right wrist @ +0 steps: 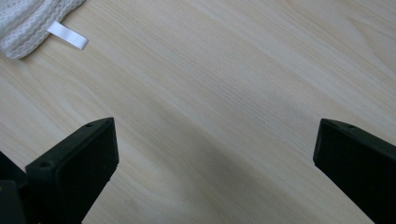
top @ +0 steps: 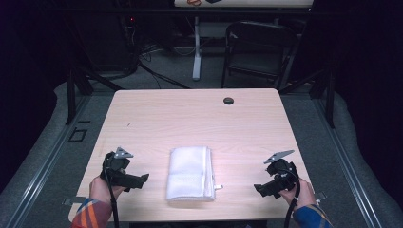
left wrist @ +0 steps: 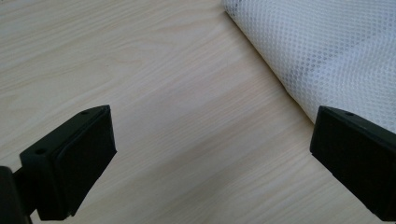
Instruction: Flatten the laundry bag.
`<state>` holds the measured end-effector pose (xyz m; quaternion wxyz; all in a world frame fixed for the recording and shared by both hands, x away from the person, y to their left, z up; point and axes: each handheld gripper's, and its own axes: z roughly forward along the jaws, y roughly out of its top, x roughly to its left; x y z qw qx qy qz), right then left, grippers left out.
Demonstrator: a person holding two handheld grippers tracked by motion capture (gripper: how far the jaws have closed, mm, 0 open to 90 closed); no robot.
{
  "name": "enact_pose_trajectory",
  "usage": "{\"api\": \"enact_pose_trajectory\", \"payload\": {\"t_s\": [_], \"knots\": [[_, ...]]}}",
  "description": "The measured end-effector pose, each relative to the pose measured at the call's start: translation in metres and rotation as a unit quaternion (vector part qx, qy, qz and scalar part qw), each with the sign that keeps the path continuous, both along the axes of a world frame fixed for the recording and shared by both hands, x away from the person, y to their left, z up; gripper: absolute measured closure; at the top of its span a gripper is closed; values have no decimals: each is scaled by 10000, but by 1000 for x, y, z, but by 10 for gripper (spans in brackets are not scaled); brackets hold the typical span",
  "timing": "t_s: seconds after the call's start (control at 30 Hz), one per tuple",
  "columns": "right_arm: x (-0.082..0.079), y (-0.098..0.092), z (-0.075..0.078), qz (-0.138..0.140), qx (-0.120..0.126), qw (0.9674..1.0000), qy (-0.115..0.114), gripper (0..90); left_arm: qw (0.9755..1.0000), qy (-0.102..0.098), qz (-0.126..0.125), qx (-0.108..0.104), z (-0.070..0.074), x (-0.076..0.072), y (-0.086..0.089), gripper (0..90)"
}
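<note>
Flanking a folded white mesh cloth (top: 189,173), both tongs gape wide with nothing between the jaws.
Cloth lies mid-bench (top: 190,114), near the front edge, apart from left tongs (top: 142,179) and right tongs (top: 259,188). Left gripper view cuts the cloth off at top right, one jaw overlapping its edge; right gripper view catches a corner with its tag (right wrist: 68,35).

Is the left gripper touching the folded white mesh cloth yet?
Apart. The high view shows bare table between the left gripper and the folded white mesh cloth; its jaws stand open.
</note>
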<state>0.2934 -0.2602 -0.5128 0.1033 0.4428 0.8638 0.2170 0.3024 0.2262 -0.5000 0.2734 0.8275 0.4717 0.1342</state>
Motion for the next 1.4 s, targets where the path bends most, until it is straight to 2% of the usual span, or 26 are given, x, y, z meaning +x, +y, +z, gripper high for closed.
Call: {"api": "enact_pose_trajectory", "payload": {"t_s": [0.07, 0.17, 0.23, 0.33, 0.37, 0.43, 0.5, 0.6, 0.7, 0.83, 0.87, 1.0, 1.03, 1.17, 1.23, 1.27, 1.4], "knots": [[0, 1, -1, -24, 68, 10000, 7, 0, 10000, 50, -43, -47, 0, 1, -1, 0], [0, 2, 0, 40, -5, 10000, 40, 0, 9999, 71, -91, -46, 0, 0, -2, 0], [0, 2, 1, 39, -4, 10000, 31, 0, 9999, 29, -81, -74, 0, 0, -3, 0], [0, 3, 0, 8, 66, 10000, 45, 0, 9998, 85, -140, -100, 0, 0, -3, 0], [1, 3, 0, 49, 67, 9999, 109, 0, 9998, 42, -98, -141, 0, -1, -5, 0], [0, 4, 1, 76, 32, 9999, 96, 0, 9997, 54, -179, -175, 0, 0, -5, 0], [0, 5, 0, 75, 145, 9998, 77, 0, 9996, 36, -191, -190, 1, -1, -8, 0], [0, 6, 1, 94, 86, 9998, 133, 0, 9995, 38, -266, -185, 1, -2, -10, 0], [1, 7, 0, 113, 156, 9997, 160, 0, 9993, -23, -304, -205, 2, -3, -12, 0], [1, 9, 1, 120, 176, 9996, 193, 0, 9985, -24, -466, -293, 2, -5, -18, 0], [1, 10, 0, 98, 297, 9993, 199, 0, 9983, -19, -508, -299, 1, -6, -20, 0], [2, 12, 0, 135, 202, 9994, 228, 0, 9976, -7, -646, -235, -1, -8, -31, 0], [2, 14, -1, 157, 330, 9990, 239, 0, 9973, 10, -696, -212, -1, -9, -33, 0], [1, 17, -1, 179, 245, 9992, 277, 2, 9963, -21, -837, -216, -2, -11, -39, 0], [2, 18, -1, 233, 256, 9990, 289, 2, 9955, -36, -910, -253, -2, -12, -42, 0], [1, 19, -3, 178, 348, 9989, 260, 3, 9951, -44, -957, -251, -2, -12, -44, 0], [2, 21, -2, 255, 309, 9986, 344, 5, 9936, -66, -1100, -228, -2, -14, -51, 0]]}}
